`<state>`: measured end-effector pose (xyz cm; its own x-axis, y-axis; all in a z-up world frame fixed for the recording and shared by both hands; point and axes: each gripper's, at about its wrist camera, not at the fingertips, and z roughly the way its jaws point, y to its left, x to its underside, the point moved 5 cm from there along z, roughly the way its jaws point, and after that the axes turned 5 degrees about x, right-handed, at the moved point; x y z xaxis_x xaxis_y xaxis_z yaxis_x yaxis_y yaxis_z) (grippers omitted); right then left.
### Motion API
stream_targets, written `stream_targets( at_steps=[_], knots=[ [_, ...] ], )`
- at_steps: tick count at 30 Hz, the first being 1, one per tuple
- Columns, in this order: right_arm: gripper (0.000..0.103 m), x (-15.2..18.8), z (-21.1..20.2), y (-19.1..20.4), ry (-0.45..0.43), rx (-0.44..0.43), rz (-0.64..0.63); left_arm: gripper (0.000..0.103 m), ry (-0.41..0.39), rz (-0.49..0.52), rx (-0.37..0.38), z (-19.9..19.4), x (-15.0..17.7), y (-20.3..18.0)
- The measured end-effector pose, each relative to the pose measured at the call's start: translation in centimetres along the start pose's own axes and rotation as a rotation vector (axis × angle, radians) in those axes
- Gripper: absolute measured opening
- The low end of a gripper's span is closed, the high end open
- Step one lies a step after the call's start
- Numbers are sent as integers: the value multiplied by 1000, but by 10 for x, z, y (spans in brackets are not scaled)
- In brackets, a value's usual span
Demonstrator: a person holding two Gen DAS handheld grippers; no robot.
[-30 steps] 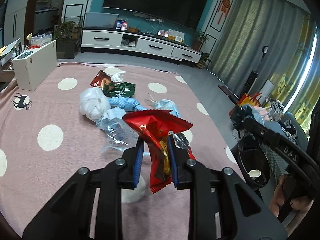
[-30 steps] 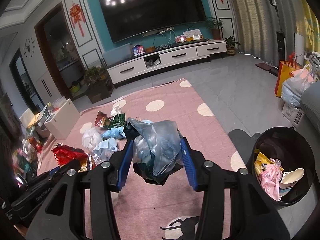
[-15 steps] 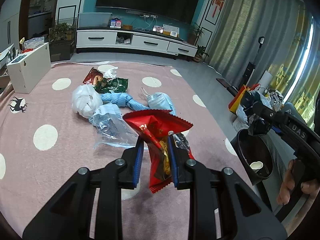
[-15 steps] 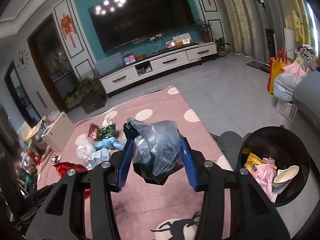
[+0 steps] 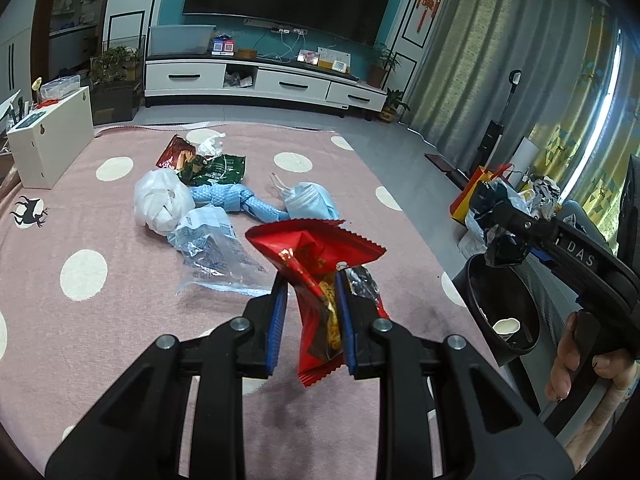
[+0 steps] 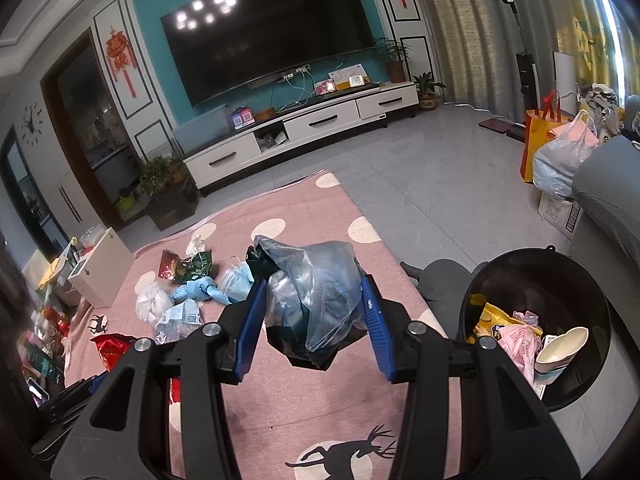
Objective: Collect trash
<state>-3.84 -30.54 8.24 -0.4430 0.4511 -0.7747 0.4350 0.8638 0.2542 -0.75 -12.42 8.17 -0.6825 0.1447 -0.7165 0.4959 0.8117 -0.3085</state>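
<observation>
My left gripper [image 5: 310, 284] is shut on a red snack wrapper [image 5: 316, 252], held above the pink dotted rug [image 5: 80, 320]. A crumpled grey-blue plastic bag [image 6: 316, 292] with black film under it sits pinched in my right gripper [image 6: 312, 284], which is shut on it. The black bin [image 6: 592, 380] stands to the right of that gripper and holds a yellow packet, pink wrappers and a paper cup [image 6: 560, 352]. In the left wrist view the right gripper [image 5: 504, 236] hangs over the bin's rim [image 5: 480, 264]. On the rug lie a white bag [image 5: 160, 200], blue cloth [image 5: 232, 200], face mask [image 5: 308, 204] and clear bag [image 5: 208, 244].
A white box [image 5: 52, 140] stands at the rug's far left edge. Green and brown snack packets [image 5: 216, 168] lie behind the pile. An orange bag [image 6: 540, 136] and a grey sofa [image 6: 604, 204] are beyond the bin. A person's hand [image 5: 568, 360] grips the right handle.
The right gripper has shifted a little toward the bin with its bag, so the bin sits further left in its view. The left gripper has kept its hold and barely moved.
</observation>
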Motion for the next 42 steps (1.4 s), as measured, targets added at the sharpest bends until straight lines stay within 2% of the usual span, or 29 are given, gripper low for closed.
stream_targets(
  at_steps=[42],
  knots=[
    [48,1,-2,-4,-7,18,9,24,-7,21,38,-10,3,-20]
  ],
)
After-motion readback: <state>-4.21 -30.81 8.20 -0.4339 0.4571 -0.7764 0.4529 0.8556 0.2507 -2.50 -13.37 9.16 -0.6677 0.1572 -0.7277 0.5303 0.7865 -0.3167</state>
